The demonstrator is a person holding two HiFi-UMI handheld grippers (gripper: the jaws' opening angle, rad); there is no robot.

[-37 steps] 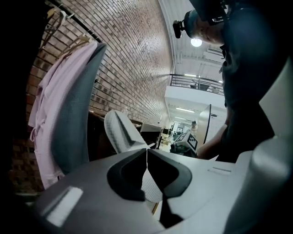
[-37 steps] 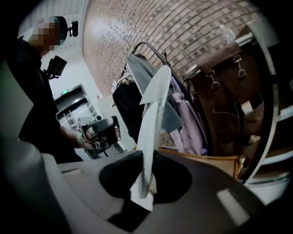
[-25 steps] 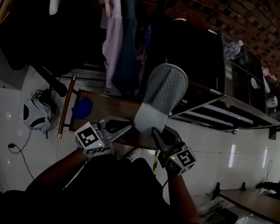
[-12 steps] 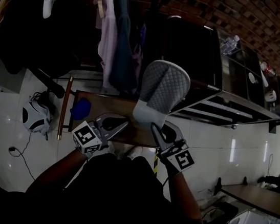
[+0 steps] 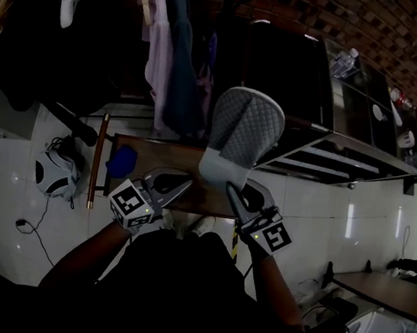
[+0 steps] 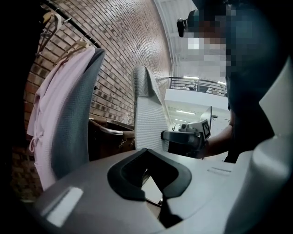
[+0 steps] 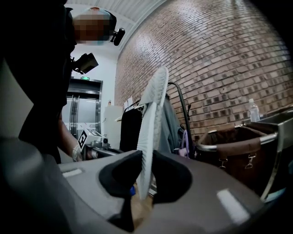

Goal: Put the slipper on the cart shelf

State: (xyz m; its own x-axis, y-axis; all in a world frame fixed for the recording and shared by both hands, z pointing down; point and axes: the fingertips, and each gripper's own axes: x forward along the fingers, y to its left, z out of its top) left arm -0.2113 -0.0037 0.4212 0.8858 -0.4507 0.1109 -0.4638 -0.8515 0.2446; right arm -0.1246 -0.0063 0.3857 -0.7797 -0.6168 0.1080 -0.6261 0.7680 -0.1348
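Left gripper (image 5: 188, 183), right gripper (image 5: 230, 190): grey.

Reads as a home-style corner staged inside a big commercial building. Bare brick wall (image 7: 219, 55) behind, garments on hangers along a rail (image 5: 160, 47), glossy white floor tiles (image 5: 12, 196), a steel shelved cart (image 5: 349, 155) with a bottle (image 5: 346, 62) on top. Further off, lift doors (image 7: 84, 109) under a green sign and a railed upper gallery (image 6: 197, 84).

Grey quilted slipper (image 5: 242, 132), upright in mid-air, rounded end up, beside the metal cart shelf (image 5: 334, 161).
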